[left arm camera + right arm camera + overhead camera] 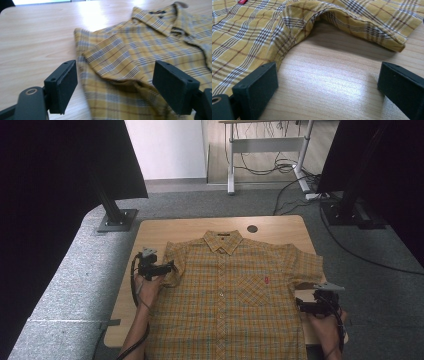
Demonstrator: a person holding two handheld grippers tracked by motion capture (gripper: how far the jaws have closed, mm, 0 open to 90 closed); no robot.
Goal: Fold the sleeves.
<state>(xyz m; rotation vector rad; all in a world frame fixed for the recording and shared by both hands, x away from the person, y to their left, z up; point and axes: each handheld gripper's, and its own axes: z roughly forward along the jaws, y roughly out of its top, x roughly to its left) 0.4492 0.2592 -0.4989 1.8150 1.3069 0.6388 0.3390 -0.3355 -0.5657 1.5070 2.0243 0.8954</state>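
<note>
We see a yellow plaid short-sleeved shirt (pixel 230 295) lying flat and face up on a light wooden table (pixel 165 227), buttoned, collar (pixel 223 241) toward the far edge, hem running off the near edge at the bottom of the high view. A small red tag (pixel 266 279) sits on the chest pocket. Our left gripper (pixel 172 267) is at the shirt's left sleeve (pixel 117 60), which is folded in over the body; in the left gripper view the jaws stand wide apart with the folded sleeve cloth between them, pads not pressing on it (released, nothing gripped). Our right gripper (pixel 299 304) sits at the right side of the shirt, just below the right sleeve (pixel 305 265); in the right gripper view its jaws are also spread wide, over bare tabletop (pixel 332 82), with the sleeve hem (pixel 367 32) and side seam lying just beyond them, apart from the pads, so nothing is held there either. Both hands come in from the near edge, left hand (pixel 147 287) and right hand (pixel 325 325) around their tools. A round grommet hole (pixel 252 228) shows in the table past the collar. Grey carpet (pixel 200 202) and a desk frame (pixel 265 145) lie beyond.
</note>
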